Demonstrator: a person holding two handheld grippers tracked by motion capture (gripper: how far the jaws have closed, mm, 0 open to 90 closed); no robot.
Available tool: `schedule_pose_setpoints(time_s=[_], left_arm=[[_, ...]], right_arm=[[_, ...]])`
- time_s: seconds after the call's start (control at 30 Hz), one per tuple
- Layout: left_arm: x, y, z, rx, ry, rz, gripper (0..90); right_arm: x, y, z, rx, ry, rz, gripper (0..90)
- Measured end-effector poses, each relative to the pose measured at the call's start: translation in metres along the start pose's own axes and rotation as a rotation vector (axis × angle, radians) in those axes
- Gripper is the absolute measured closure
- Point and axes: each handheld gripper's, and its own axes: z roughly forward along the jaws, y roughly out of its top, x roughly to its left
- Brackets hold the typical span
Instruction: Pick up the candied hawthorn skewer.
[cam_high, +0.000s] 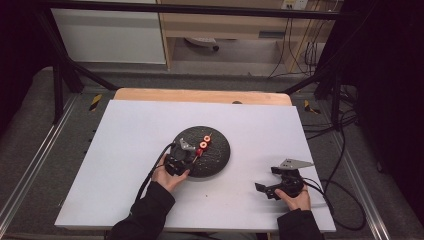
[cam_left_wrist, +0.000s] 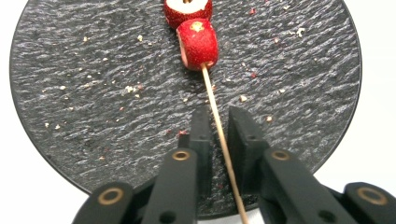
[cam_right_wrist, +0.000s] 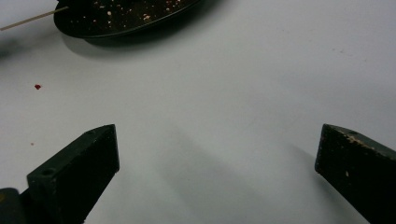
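Observation:
A round black slate plate (cam_high: 220, 156) lies on the white table, dotted with crumbs (cam_left_wrist: 93, 93). On it rests a thin wooden skewer (cam_left_wrist: 209, 88) threaded with two red fruit pieces (cam_high: 203, 145), one (cam_left_wrist: 198, 43) near its end and another (cam_left_wrist: 187, 9) behind it. My left gripper (cam_high: 189, 154) sits over the plate's near edge. Its jaws stand narrowly open on either side of the skewer, with small gaps (cam_left_wrist: 218, 115). My right gripper (cam_high: 267, 179) rests on the bare table to the right, wide open and holding nothing (cam_right_wrist: 217, 140).
The white board (cam_high: 125, 130) covers a wooden table. Metal frame legs and cables stand around it. In the right gripper view the plate's edge (cam_right_wrist: 121, 21) and the skewer's bare end (cam_right_wrist: 32, 18) lie ahead, with a red crumb (cam_right_wrist: 37, 86) on the table.

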Motion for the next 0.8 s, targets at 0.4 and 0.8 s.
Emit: schedule_pose_setpoints(time_s=[0.4,0.8], left_arm=[[0.000,-0.002,-0.005,-0.029,0.011,-0.024,87.7],[0.009,-0.015,-0.028,-0.169,-0.026,-0.041,87.9]], right_arm=[[0.000,0.000,0.001,0.002,0.000,0.000,0.7],[0.000,0.000,0.000,-0.001,-0.001,0.004,0.7]])
